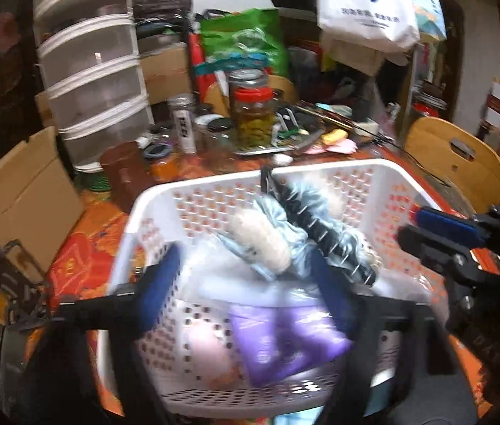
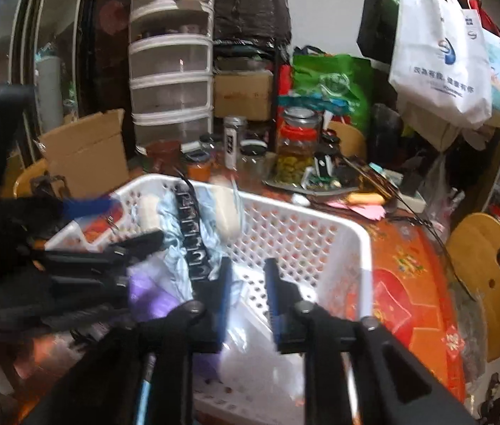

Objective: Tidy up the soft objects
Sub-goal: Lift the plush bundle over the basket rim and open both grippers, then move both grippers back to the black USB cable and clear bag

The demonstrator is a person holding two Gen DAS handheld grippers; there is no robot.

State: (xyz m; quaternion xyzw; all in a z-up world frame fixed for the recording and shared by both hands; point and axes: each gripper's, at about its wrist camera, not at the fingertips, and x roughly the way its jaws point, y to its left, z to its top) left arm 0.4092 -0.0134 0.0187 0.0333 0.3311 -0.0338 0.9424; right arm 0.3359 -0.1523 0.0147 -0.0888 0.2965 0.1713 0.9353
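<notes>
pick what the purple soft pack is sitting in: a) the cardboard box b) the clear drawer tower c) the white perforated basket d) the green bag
c: the purple pack lies on the floor of the white perforated basket, under the open left claw, beside a pale pink soft item.

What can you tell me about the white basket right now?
The white basket is perforated plastic with a solid rim, upright on the orange patterned tablecloth. Inside lie a purple packet, a pale blue cloth, a fluffy cream piece and a black toothed clip. Both tools hover over it, open.
</notes>
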